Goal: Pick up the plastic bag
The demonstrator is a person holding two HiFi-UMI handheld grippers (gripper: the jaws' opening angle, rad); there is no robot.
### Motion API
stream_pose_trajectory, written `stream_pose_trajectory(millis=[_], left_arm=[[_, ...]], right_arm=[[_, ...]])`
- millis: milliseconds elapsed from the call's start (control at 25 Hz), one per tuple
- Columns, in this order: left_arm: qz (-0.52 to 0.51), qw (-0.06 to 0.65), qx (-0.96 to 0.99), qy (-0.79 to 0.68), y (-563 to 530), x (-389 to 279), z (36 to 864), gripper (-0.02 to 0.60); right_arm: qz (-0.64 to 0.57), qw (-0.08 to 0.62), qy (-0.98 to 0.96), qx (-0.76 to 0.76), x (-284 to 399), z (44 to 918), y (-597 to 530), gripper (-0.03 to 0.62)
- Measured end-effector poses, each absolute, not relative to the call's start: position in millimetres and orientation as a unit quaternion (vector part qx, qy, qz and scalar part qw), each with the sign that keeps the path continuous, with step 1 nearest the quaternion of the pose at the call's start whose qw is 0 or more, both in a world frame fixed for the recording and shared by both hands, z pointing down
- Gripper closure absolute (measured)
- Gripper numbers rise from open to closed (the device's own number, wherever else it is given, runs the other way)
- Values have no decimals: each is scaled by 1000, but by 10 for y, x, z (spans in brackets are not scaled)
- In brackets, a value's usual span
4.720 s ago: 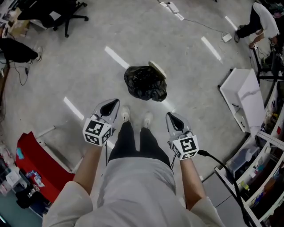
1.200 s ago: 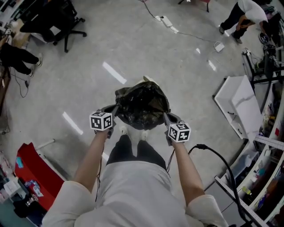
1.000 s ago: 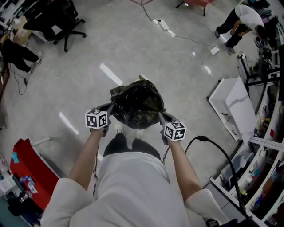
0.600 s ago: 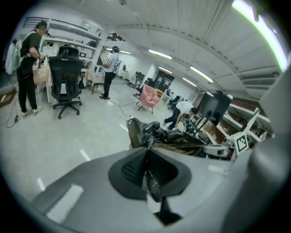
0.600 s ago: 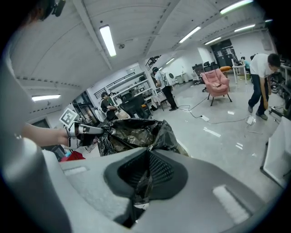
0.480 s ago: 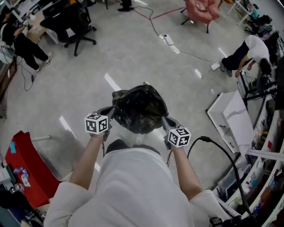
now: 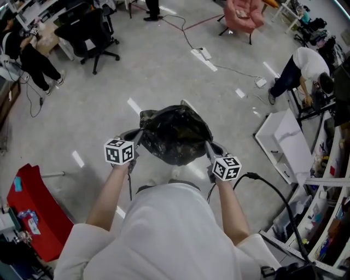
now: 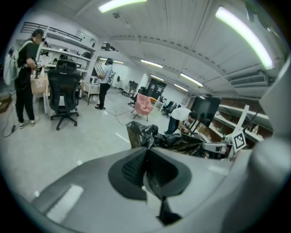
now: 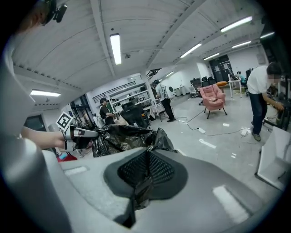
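A full black plastic bag (image 7: 175,135) hangs in the air in front of the person, stretched between the two grippers. My left gripper (image 7: 140,133) is shut on the bag's left rim; black film (image 8: 154,175) is pinched between its pads. My right gripper (image 7: 208,144) is shut on the bag's right rim, with a fold of film (image 9: 142,187) caught between its pads. In the left gripper view the bag (image 8: 166,139) bulges beyond the jaws, and in the right gripper view the bag (image 9: 122,136) stretches toward the other hand.
A white board (image 7: 284,141) lies on the floor at the right, beside shelving (image 7: 328,219). A red bin (image 7: 27,213) stands at the lower left. Office chairs (image 7: 90,33) and a pink armchair (image 7: 243,13) stand farther off. A bending person (image 7: 303,68) is at the right; a cable (image 7: 273,191) trails from the right gripper.
Both grippers have risen with the bag, which was picked off the floor and now hangs higher. The view has tipped up, showing more of the far floor.
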State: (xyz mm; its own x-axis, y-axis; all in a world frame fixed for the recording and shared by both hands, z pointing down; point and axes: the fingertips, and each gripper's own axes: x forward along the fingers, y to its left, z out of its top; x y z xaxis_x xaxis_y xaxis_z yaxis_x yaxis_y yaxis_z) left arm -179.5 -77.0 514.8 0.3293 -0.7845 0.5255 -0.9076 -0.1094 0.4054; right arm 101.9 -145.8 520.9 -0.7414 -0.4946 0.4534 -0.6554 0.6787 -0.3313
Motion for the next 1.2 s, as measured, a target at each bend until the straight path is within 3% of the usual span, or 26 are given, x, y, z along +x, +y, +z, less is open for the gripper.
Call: stream_pose_trajectory(millis=[560, 1200], left_arm=[[125, 296, 775, -544, 170, -2090, 4868, 575], [138, 284, 794, -519, 577, -1678, 4548, 575]], right_arm=[[187, 160, -899, 363, 720, 4817, -377, 591], [185, 153, -890, 386, 1280, 4615, 251, 591]])
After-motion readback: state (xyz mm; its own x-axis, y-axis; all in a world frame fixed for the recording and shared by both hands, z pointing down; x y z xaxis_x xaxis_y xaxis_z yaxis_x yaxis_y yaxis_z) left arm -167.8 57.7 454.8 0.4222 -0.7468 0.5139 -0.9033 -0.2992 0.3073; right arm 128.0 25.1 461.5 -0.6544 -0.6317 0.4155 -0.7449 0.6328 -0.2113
